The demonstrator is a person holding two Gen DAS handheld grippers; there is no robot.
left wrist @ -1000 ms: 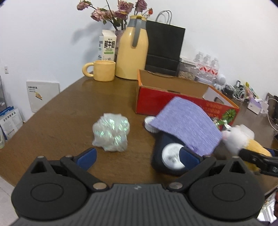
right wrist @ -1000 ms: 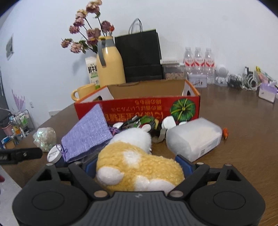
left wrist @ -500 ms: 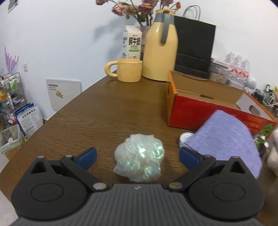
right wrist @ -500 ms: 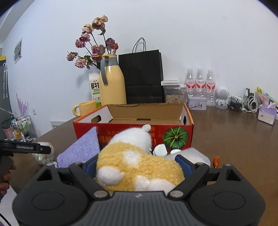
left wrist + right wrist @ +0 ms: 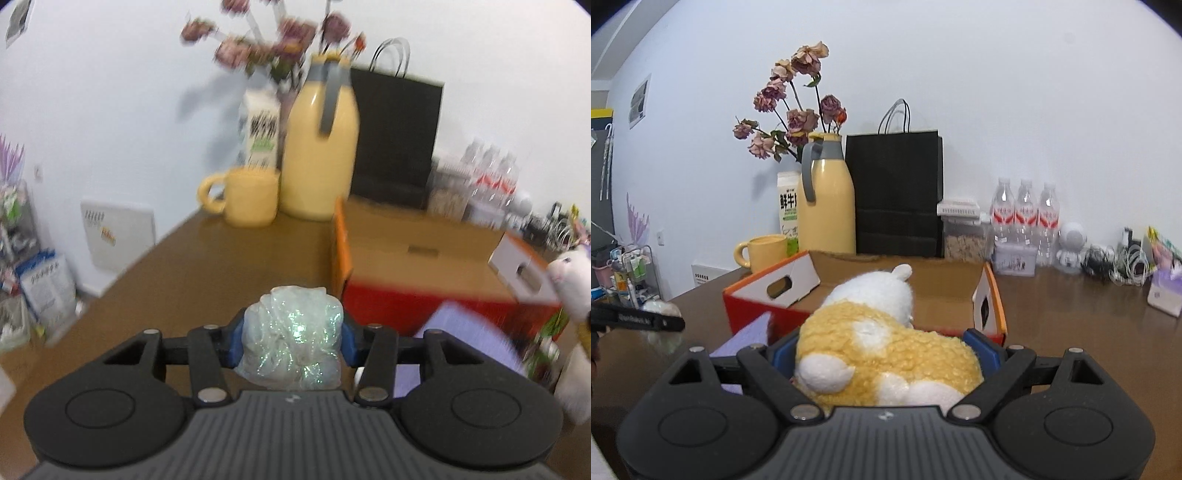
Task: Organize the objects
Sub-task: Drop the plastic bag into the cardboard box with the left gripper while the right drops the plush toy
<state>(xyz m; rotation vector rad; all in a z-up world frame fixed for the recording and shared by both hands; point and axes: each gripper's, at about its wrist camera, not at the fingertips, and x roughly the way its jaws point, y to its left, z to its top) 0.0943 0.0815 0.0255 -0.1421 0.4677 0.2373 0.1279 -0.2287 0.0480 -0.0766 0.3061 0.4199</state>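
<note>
Iridescent ball (image 5: pixel 291 338) pinched between left gripper (image 5: pixel 291 339) pads, jaws just closed on it — red box (image 5: pixel 424 273) at 2 o'clock. Plush toy (image 5: pixel 882 354) clamped in wide-spread right gripper (image 5: pixel 886 354), box (image 5: pixel 812 284) at 12 o'clock — wooden table (image 5: pixel 1071 332) beneath.

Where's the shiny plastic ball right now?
In the left wrist view, the shiny plastic ball sits pinched between the left gripper's fingers, near the red box.
</note>
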